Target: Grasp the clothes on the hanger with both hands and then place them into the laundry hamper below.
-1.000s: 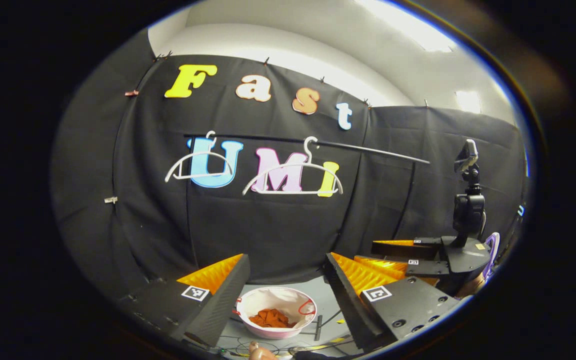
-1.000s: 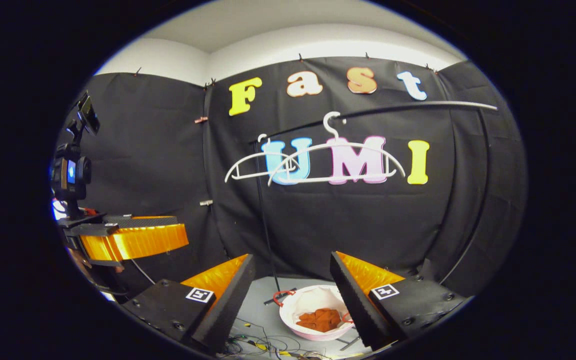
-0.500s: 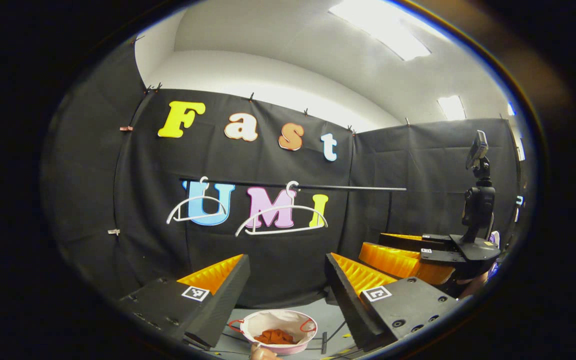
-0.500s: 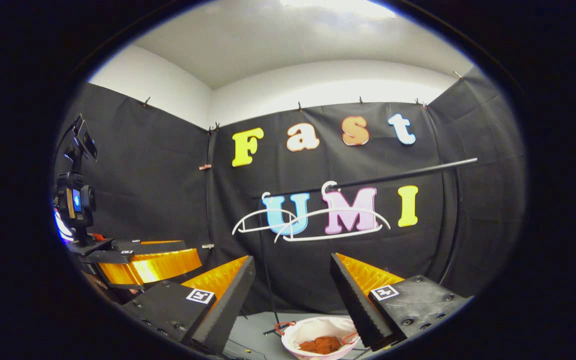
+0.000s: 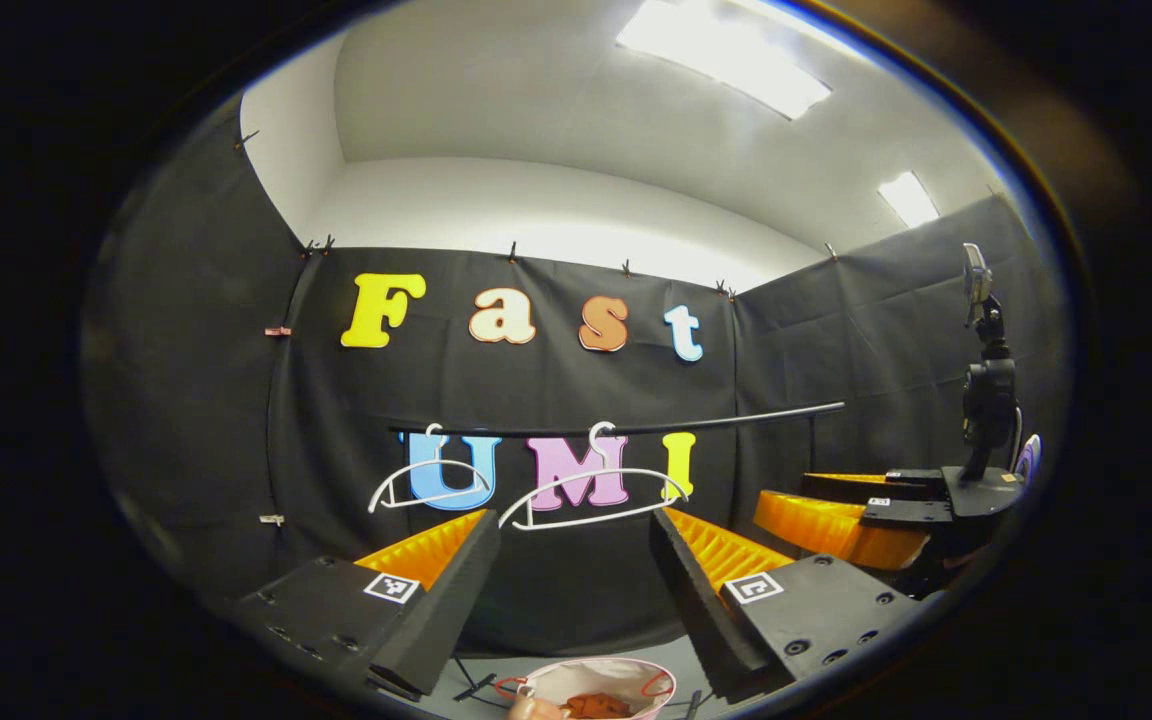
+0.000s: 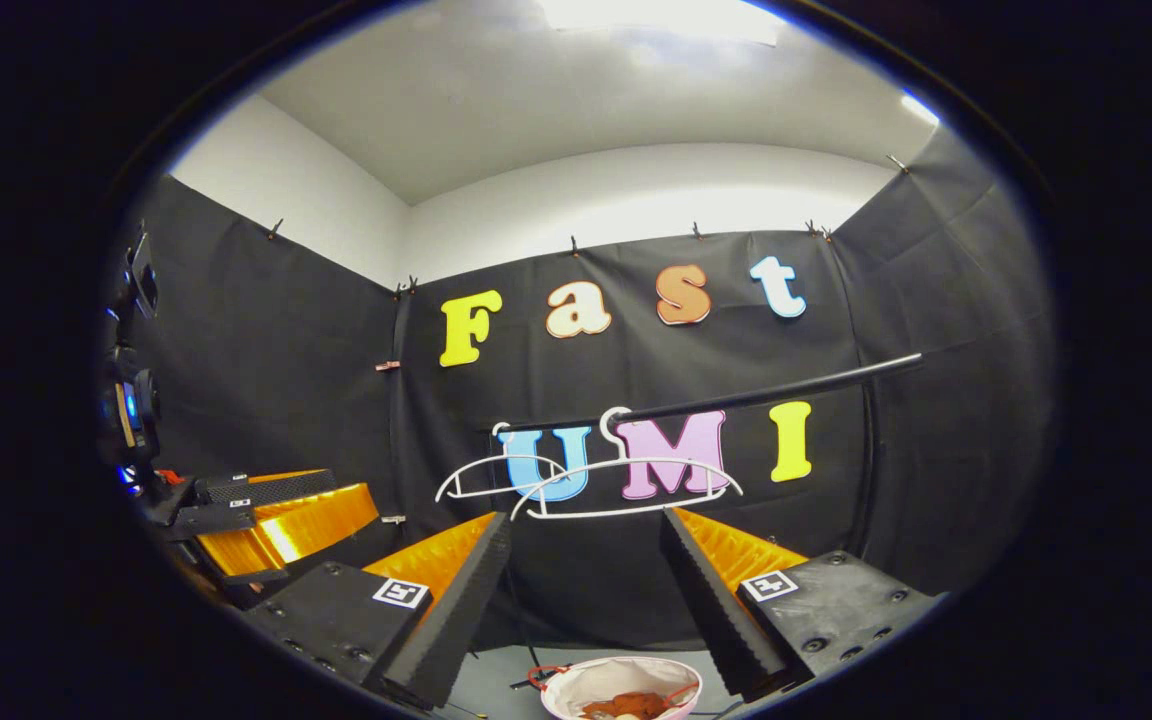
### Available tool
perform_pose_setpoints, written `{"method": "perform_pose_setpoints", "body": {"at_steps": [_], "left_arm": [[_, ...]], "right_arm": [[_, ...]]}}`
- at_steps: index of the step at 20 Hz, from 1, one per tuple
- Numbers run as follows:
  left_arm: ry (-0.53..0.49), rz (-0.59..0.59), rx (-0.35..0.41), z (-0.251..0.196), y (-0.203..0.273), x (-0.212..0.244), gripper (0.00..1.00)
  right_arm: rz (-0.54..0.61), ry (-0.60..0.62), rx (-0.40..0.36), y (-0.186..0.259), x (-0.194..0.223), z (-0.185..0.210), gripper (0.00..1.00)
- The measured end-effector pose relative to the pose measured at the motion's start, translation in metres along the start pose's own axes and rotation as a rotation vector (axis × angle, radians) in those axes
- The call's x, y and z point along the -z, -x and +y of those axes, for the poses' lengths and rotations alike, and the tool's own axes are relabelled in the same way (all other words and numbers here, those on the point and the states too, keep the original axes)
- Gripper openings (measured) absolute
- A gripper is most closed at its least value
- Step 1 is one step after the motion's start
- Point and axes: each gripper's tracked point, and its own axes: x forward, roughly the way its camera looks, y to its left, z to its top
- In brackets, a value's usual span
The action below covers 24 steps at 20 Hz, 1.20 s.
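Where lined, hamper point(image 6: 576, 680) with clothes point(image 6: 626, 706).

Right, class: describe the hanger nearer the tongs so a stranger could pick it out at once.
Find the black rail across the cloth wall. Two bare white hangers hang from it. Yours is the larger-looking right one, overlapping the smaller hanger behind it.

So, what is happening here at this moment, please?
A person holds a hand-held gripper in each hand. The left hand-held gripper and the right hand-held gripper are both open and hold nothing. Two white hangers hang bare on the black rod. An orange-brown garment already lies in the hamper on the floor below. Judged from this, the clothes are already put away.
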Motion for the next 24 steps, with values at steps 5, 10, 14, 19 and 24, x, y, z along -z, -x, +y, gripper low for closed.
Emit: {"method": "perform_pose_setpoints", "body": {"at_steps": [5, 10, 14, 19, 24], "left_arm": [[0.036, 0.021, 0.002, -0.020, -0.012, 0.007, 0.95], [0.038, 0.017, -0.006, -0.028, -0.015, 0.005, 0.95], [0.027, 0.015, -0.012, -0.025, -0.014, 0.001, 0.95], [0.036, 0.003, -0.009, -0.020, -0.006, -0.007, 0.95], [0.036, 0.006, -0.001, -0.012, 0.005, -0.010, 0.95]], "right_arm": [[-0.028, 0.008, -0.017, 0.002, -0.006, -0.013, 0.97], [-0.046, -0.029, -0.016, -0.002, -0.015, -0.024, 1.00], [-0.074, -0.028, -0.014, -0.002, -0.023, -0.022, 0.97], [-0.089, -0.021, -0.024, 0.000, -0.025, -0.010, 0.97], [-0.082, -0.012, -0.027, 0.005, -0.022, 0.005, 0.97]]}}
